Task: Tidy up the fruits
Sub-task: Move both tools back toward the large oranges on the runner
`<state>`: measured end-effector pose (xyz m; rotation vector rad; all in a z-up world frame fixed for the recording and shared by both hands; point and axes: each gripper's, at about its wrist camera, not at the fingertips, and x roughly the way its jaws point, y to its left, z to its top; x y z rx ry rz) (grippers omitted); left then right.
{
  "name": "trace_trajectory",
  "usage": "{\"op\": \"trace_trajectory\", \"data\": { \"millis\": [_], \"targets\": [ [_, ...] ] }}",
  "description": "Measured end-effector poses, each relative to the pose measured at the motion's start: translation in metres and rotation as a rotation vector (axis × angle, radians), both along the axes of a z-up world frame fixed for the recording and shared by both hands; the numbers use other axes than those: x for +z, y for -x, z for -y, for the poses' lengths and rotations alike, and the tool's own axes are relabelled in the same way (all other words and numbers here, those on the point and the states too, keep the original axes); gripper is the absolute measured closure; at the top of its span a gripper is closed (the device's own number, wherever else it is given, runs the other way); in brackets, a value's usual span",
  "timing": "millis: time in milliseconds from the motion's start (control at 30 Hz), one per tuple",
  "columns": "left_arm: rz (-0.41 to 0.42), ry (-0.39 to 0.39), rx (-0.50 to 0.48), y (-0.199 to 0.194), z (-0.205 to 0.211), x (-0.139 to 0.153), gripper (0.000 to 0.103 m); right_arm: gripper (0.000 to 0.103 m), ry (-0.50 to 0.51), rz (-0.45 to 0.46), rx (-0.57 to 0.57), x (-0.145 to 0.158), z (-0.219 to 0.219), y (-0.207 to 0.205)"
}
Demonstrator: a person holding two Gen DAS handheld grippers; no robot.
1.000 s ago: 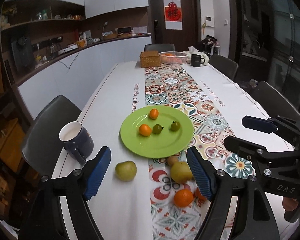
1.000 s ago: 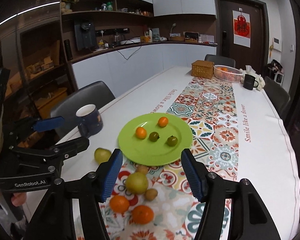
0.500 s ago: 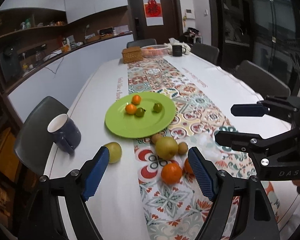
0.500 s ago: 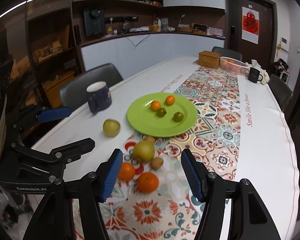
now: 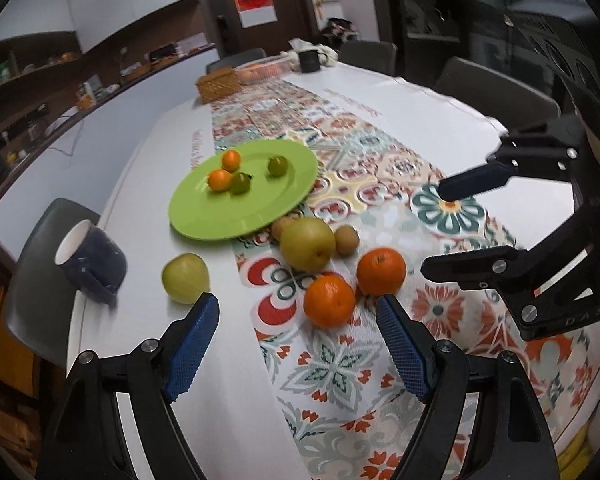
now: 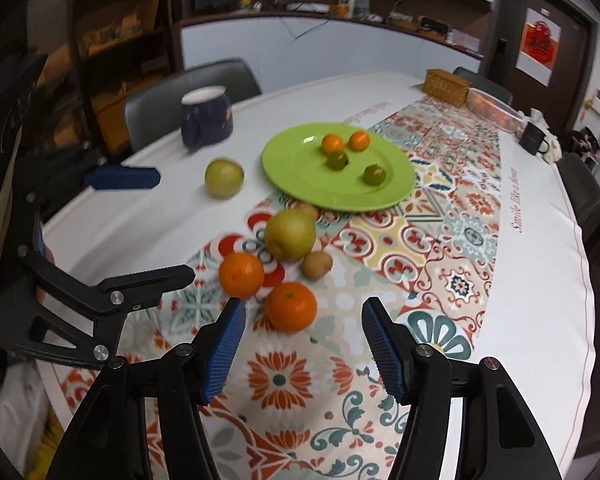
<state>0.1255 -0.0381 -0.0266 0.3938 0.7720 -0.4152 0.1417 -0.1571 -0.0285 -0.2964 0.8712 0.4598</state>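
Both grippers had dropped closer to the table since the earlier frames, so the loose fruit loomed larger ahead of them. The left gripper (image 5: 298, 346) hung with its jaws spread and nothing between them, just short of a mandarin (image 5: 329, 300). A second mandarin (image 5: 381, 271) lay just beside it. The right gripper (image 6: 303, 342) was also spread and empty, its blue pads (image 6: 225, 344) flanking that second mandarin from just behind, apart from it.

Beyond the mandarins, on the patterned runner (image 5: 340, 364), lay a yellow-green pear (image 5: 307, 244) with a small brown fruit (image 5: 347, 240) touching it and another brown one (image 5: 281, 227) half hidden at the rim of the green plate (image 5: 220, 220). On the plate sat two small orange fruits (image 5: 220, 179) and two small green ones (image 5: 277, 166). A green apple (image 5: 185, 278) lay alone on the white cloth, near a dark blue mug (image 5: 90, 258).
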Motion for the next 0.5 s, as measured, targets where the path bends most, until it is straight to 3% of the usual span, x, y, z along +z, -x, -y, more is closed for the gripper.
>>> {"op": "trace_trajectory", "data": {
  "millis": [500],
  "targets": [
    [-0.098,-0.022,-0.093,-0.032,0.009,-0.043,0.023,0.044,0.033,-0.146,0.097,-0.048,-0.012,-0.035]
  ]
}}
